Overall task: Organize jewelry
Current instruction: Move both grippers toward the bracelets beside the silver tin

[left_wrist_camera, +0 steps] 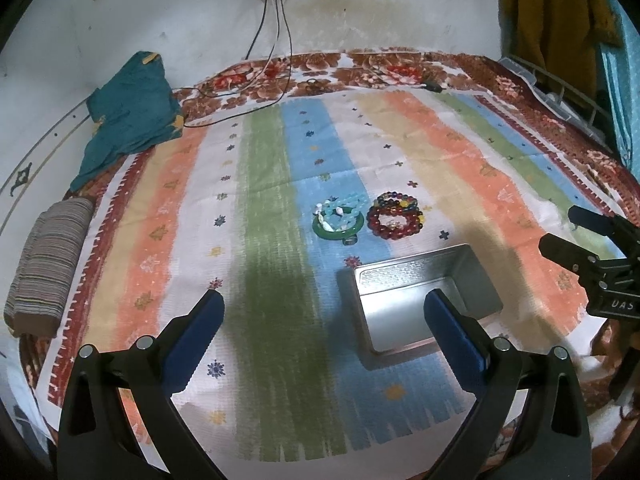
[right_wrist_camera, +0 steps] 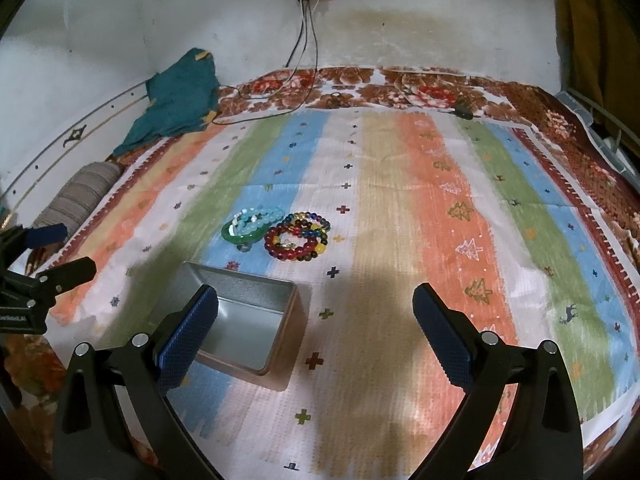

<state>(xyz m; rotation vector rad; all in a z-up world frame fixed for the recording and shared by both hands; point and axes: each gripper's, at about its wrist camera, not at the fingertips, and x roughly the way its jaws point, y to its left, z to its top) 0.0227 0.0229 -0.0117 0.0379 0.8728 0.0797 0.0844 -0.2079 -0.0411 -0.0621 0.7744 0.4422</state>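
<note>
An open metal tin (left_wrist_camera: 424,304) sits empty on the striped cloth; it also shows in the right wrist view (right_wrist_camera: 244,324). Beyond it lie a green bangle with pale blue beads (left_wrist_camera: 339,220) (right_wrist_camera: 248,224) and, to its right, red and multicoloured bead bracelets (left_wrist_camera: 396,216) (right_wrist_camera: 298,236). My left gripper (left_wrist_camera: 324,304) is open and empty, above the cloth just left of the tin. My right gripper (right_wrist_camera: 316,300) is open and empty, above the cloth right of the tin. Each gripper shows at the edge of the other's view (left_wrist_camera: 580,236) (right_wrist_camera: 60,252).
A teal cloth (left_wrist_camera: 132,120) and a rolled striped fabric (left_wrist_camera: 48,264) lie at the far left. Cables (left_wrist_camera: 276,40) run from a wall power strip onto the bed's back edge. A rack (left_wrist_camera: 560,92) with hanging clothes stands at the right.
</note>
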